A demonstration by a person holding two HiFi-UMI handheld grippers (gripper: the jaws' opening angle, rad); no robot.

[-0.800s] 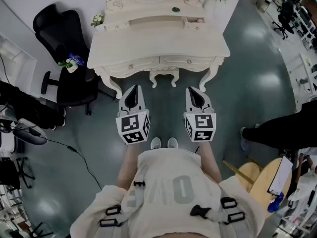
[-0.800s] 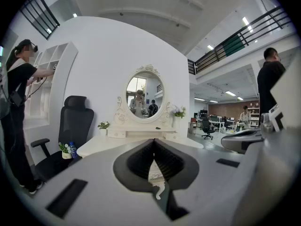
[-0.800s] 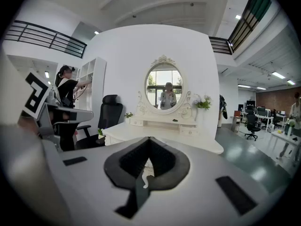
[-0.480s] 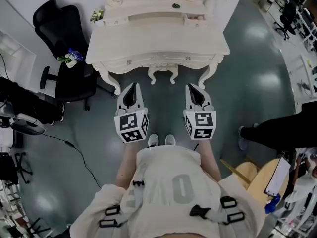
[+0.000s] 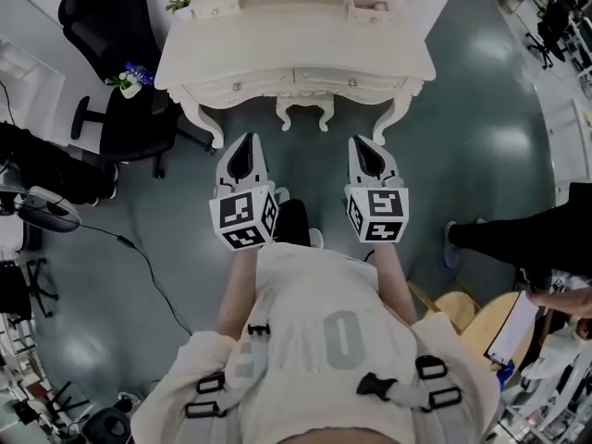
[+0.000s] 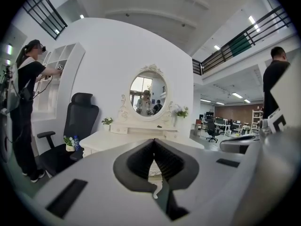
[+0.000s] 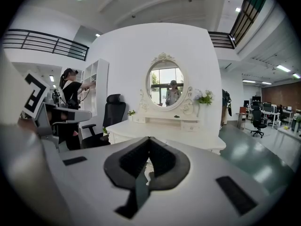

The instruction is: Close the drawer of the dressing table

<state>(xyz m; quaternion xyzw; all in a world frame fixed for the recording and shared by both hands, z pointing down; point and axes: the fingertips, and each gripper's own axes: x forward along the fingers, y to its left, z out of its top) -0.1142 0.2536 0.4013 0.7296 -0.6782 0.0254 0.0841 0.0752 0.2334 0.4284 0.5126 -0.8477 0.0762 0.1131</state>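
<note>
The left gripper (image 6: pixel 154 145) has its dark ribbed pads pressed together with nothing between them. The right gripper (image 7: pixel 148 144) is the same, pads touching and empty. In the head view both are held side by side in front of the person's chest, the left gripper (image 5: pixel 244 146) and right gripper (image 5: pixel 368 146) pointing toward the far side, each with its marker cube at the near end. Neither touches any furniture; bare grey-green floor (image 5: pixel 462 146) lies under them.

Just beyond their tips stands the white dressing table (image 5: pixel 277 49), its carved legs and front apron nearest the grippers. Two front drawers (image 5: pixel 351 82) under the top, each with a small knob, appear flush with the apron. On the raised tier at the far edge of the top, a small drawer (image 5: pixel 367 9) at the right end stands out forward from the tier's front, well apart from both grippers. The right gripper view shows that small drawer (image 7: pixel 190 125) below the oval mirror (image 7: pixel 165 87), with a spray of greenery (image 7: pixel 205 98) beside the mirror's right edge.

Left of the table is a black office chair (image 5: pixel 102 17) with a little plant pot (image 5: pixel 125 77) on its seat. Further left a person (image 6: pixel 23 107) stands at white shelves. At the right, someone's dark-clad leg (image 5: pixel 518 239) reaches into the head view, near a round wooden stool (image 5: pixel 462 322).
</note>
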